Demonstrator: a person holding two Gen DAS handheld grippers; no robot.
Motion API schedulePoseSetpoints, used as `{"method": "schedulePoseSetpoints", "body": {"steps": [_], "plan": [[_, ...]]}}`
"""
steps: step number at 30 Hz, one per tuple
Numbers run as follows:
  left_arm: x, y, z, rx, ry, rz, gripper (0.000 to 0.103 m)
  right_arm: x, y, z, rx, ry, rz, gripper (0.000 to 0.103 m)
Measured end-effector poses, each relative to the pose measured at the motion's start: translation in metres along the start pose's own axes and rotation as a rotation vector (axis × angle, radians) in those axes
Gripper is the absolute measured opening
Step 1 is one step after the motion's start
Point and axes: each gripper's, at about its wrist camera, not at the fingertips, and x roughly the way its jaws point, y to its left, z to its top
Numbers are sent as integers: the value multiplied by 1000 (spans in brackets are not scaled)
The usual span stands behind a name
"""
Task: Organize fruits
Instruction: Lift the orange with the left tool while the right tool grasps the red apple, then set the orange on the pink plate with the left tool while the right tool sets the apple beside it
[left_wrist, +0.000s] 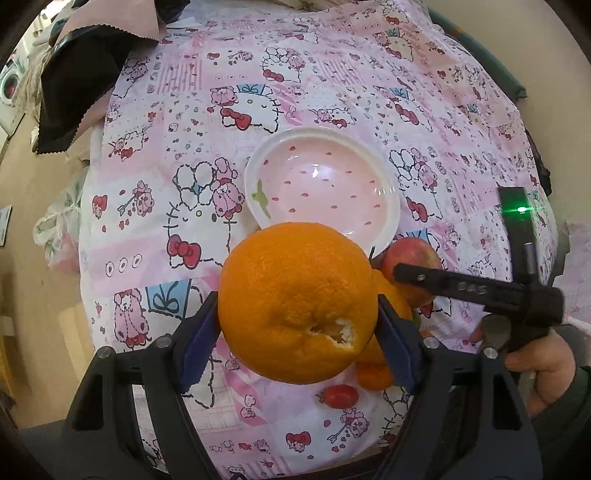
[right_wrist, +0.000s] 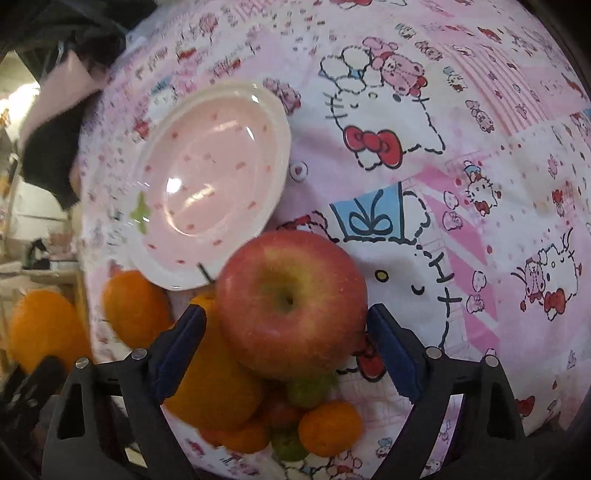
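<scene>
left wrist view: the left gripper holds a large orange at lower centre, both blue fingers pressed against its sides, torn peel facing the camera. just above it, at centre, an empty pink bowl with a white rim rests on a pink cartoon-print cloth covering the tabletop. right of the orange lies an apple, with the right gripper reaching over it from the right edge, carried by a hand at lower right. a small red tomato lies below the orange.

right wrist view: the apple sits at centre between the right gripper's spread fingers; a gap shows at the left finger, and contact at the right one cannot be judged. the bowl lies at upper left, the cloth fills the right. oranges and small green fruit cluster at lower left beneath the apple.
</scene>
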Motion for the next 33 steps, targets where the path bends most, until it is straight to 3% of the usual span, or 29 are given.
{"method": "schedulePoseSetpoints", "body": {"steps": [6,7,14,27,33], "plan": [[0,-3,0,11,-6,6,76,13,-7,2,41,29,6,91],[0,-3,0,11,-6,6,76,14,-7,2,44,30,17,87],[0,-4,1,13,-13,9,76,4,-7,-4,1,-6,13,85],[-9,-6,9,-2,-83,16,76,-60,-25,-1,64,-197,128,85],[-5,-3,26,-35,-44,-30,76,-86,-8,8,5,-287,173,85]]}}
